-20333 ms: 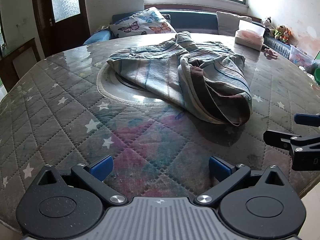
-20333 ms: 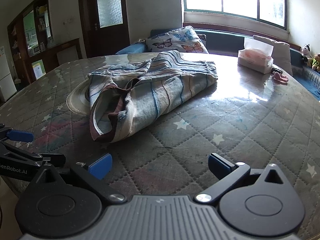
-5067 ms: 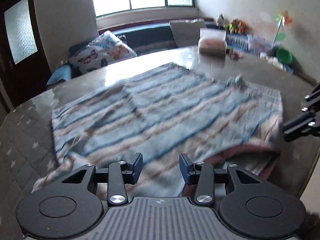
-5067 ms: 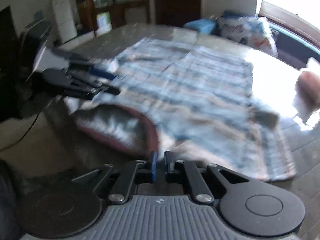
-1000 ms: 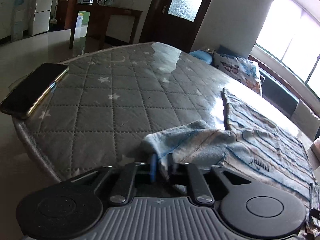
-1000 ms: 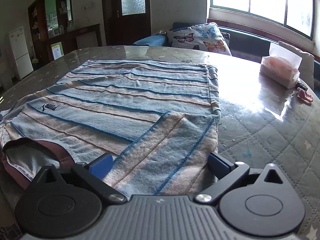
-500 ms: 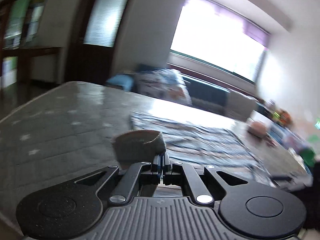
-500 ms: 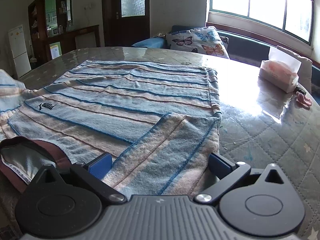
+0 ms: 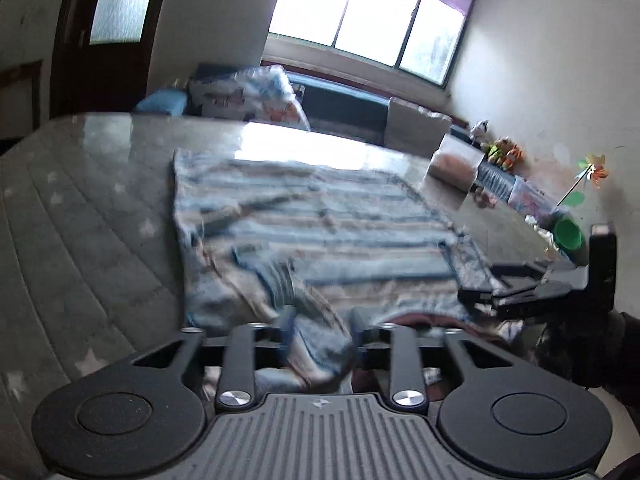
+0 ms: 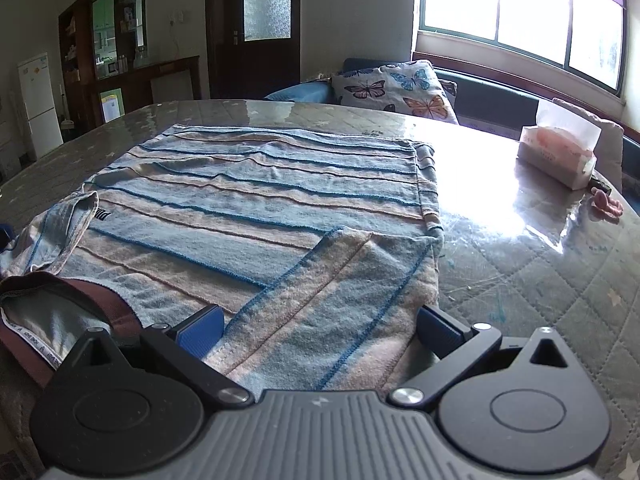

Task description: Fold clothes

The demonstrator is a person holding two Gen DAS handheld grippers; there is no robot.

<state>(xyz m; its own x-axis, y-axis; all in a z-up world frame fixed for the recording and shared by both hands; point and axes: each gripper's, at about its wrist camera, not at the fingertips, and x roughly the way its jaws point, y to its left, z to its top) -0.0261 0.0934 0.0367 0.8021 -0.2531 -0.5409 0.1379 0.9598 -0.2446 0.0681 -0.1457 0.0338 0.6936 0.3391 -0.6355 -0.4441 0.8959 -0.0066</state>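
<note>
Quilted star-print table is carrying the striped shirt, spread mostly flat, collar toward the near edge, hem toward the window side.

Right sleeve is already lying folded in over the body. Left sleeve is sitting doubled over by the left shoulder, just short of the chest logo.

Left gripper is showing its fingers parted with a wad of sleeve fabric bunched between them; frame is motion-blurred, so I cannot tell whether it's pinching or letting go. Right gripper is hovering wide open over the folded right sleeve, holding nothing.

Judgement: sleeve-in fold on the left side is the step in hand.

Doing it well:
- Sleeve should be landing flat, cuff pointing inward, mirroring the right one. Right now it's looking bunched, not flat.
- Fold line should be running straight, shoulder to hem, parallel to the right side's edge.
- If releasing, be lifting straight up so the fingers aren't dragging cloth back out.
- Right gripper could be pinning the body near the collar so the shirt isn't sliding on the glossy cover.

Tissue box is sitting well apart, not in the way.
</note>
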